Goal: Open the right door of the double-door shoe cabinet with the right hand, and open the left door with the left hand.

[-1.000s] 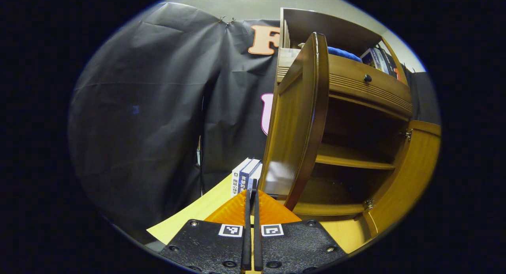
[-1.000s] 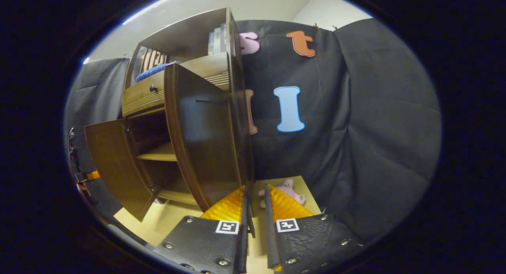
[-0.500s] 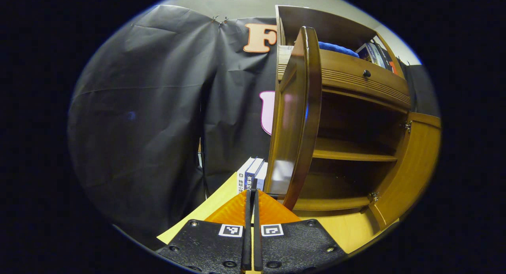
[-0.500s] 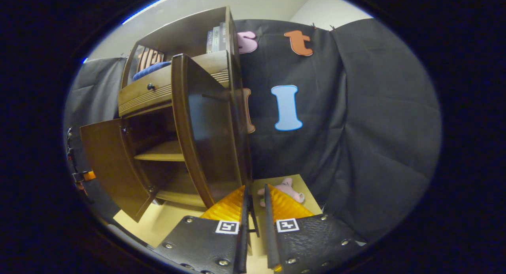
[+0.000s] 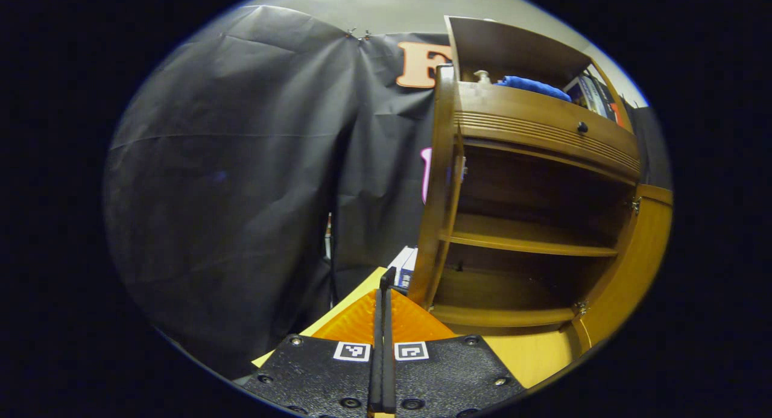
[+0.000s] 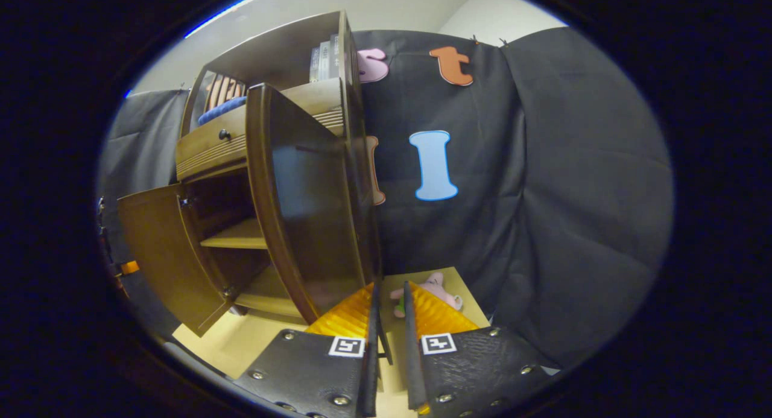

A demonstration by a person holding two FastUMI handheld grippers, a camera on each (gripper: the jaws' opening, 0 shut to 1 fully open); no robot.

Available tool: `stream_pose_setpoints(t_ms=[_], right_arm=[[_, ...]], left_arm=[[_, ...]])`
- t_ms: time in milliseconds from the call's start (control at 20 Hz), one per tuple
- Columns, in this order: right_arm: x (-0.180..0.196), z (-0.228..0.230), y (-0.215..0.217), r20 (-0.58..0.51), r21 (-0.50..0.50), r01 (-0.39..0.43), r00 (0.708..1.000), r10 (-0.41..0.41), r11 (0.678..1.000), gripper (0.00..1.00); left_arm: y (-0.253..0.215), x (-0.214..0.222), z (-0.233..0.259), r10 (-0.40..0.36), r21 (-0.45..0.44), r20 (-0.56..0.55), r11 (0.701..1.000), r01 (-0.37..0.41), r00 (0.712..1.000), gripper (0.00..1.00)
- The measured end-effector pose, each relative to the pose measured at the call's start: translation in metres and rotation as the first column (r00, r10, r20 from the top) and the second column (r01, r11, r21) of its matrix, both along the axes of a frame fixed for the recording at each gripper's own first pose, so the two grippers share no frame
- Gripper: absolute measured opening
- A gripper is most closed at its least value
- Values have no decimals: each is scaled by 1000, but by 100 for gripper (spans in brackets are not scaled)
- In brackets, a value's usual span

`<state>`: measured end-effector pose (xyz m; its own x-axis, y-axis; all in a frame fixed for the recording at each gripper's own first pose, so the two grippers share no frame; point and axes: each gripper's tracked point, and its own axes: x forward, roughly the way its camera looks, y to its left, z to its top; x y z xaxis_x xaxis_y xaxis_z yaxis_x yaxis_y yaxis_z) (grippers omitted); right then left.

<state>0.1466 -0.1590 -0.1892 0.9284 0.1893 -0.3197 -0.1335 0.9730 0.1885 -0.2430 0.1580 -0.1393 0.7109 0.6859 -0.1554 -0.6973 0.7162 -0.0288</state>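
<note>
1. The shoe cabinet fills the 1-to-4 o'clock part of the left gripper view. It stands on a pale table with its inner shelf exposed, so both doors look open already.

2. The left door is seen nearly edge-on in the left gripper view. Its long axis runs upright from about 12 o'clock down toward 5 o'clock. In the right gripper view the same door hangs wide at 9 o'clock.

3. The right door rises from 6 toward 11 o'clock in the right gripper view, its bottom corner just left of the fingers. In the left gripper view it shows swung out at 3 o'clock.

4. The left gripper has its fingers pressed together on nothing. The left door's lower edge lies just beside its tip, at 1 o'clock. This is the nearer hand for any last push on that door.

5. The right gripper has a narrow gap between its fingers and grips nothing that I can see. The right door lies at its 11 o'clock, close by.

6. Some books stand behind the left door, and a small pink toy lies ahead of the right gripper.
</note>
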Motion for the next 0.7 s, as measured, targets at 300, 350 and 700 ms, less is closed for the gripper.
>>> stream_pose_setpoints(t_ms=[300,350,700], right_arm=[[1,4,-3,8,-1,0,1000,0,1000,20],[0,6,-5,12,-4,5,1000,-5,1000,20],[-3,57,-38,109,-57,102,989,-95,993,20]], left_arm=[[-14,-5,32,28,40,45,999,-29,999,1],[-17,-5,42,29,59,48,998,-32,998,1],[-42,15,128,-2,163,105,986,-15,994,5]])
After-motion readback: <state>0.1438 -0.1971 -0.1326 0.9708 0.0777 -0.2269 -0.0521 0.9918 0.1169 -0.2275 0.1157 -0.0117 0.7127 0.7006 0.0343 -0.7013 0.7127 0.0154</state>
